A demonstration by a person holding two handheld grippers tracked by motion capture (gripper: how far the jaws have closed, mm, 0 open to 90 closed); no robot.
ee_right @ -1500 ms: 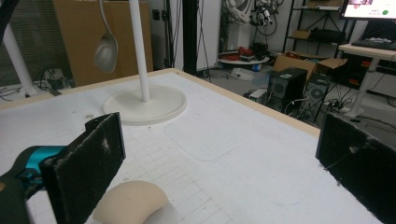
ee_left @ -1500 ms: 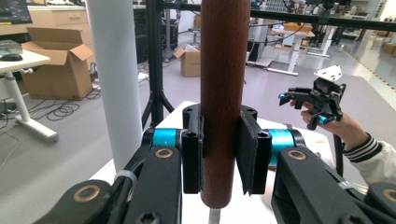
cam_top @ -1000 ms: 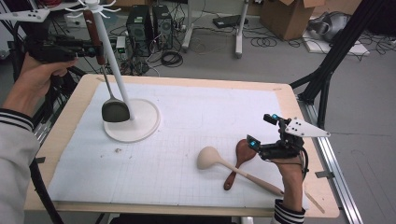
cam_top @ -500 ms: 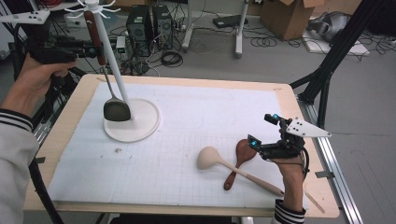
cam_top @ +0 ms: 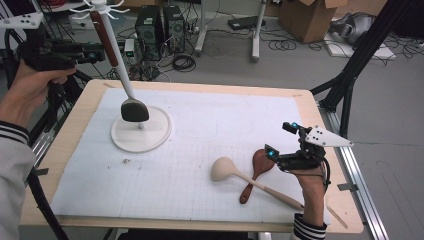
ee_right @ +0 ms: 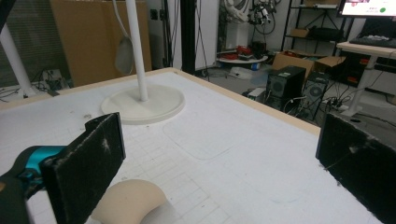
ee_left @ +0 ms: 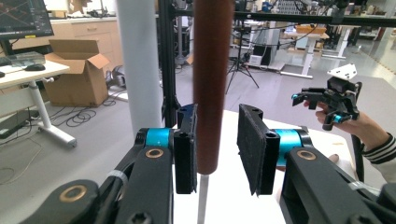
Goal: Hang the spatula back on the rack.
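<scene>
At the far left, above the bench's (cam_top: 70,150) far-left corner, the left gripper (cam_top: 97,52) was held level at the brown handle (cam_top: 105,37) of a spatula hanging on the white rack (cam_top: 141,131). In the left gripper view the handle (ee_left: 212,84) stood upright between the two pads, touching or nearly touching the left-hand pad while a clear gap separated it from the right-hand one; the jaws had just been opening, and no firm grip on the handle showed. The spatula's dark head (cam_top: 134,110) hung low, just above the rack's round white base, with the rack's pole right beside the handle.

Further right, near the front of the white mat, a pale wooden ladle (cam_top: 225,169) lay with its bowl toward the left and its long handle running to the near right. Just beside it lay a dark brown wooden spoon (cam_top: 260,161), its handle crossing the ladle's handle.

At the right, the right gripper (cam_top: 281,142) hovered just above the bench beside the brown spoon, its jaws wide apart and holding nothing. In the right gripper view, the ladle's bowl (ee_right: 128,200) sat just beneath the left-hand pad.
</scene>
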